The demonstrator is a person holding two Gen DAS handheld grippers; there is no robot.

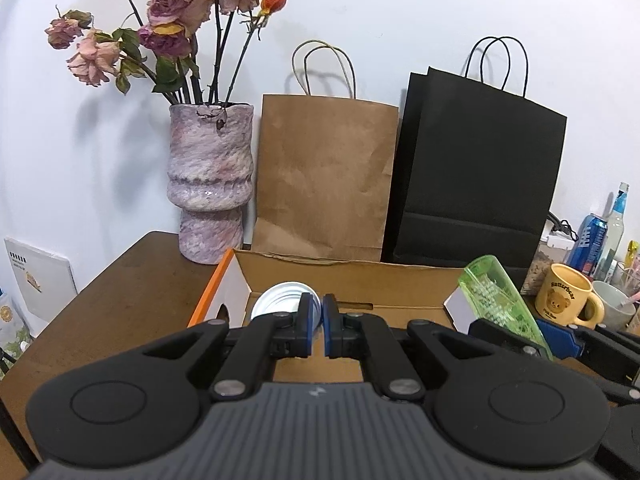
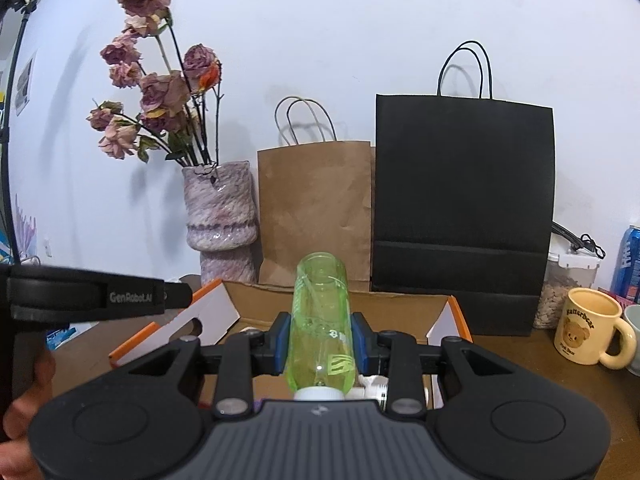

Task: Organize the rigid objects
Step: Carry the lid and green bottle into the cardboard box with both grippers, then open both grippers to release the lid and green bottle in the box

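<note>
Right tongs (image 2: 320, 342) clamped on green bottle (image 2: 321, 320) above cardboard box (image 2: 400, 308), left tongs (image 1: 316, 326) nearly together, empty.

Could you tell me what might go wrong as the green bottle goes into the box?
The right gripper pinches the smooth green bottle at its middle, so it could slip or swing. The left gripper hangs closed over the box near a white lid, so the two grippers might collide.

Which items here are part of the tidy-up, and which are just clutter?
In play:
green bottle, clamped in the right gripper
cardboard box
white lid in the box
left gripper, jaws nearly shut, holding nothing

Lying about:
vase of dried roses
brown bag
black bag
bear mug
soda can
</note>
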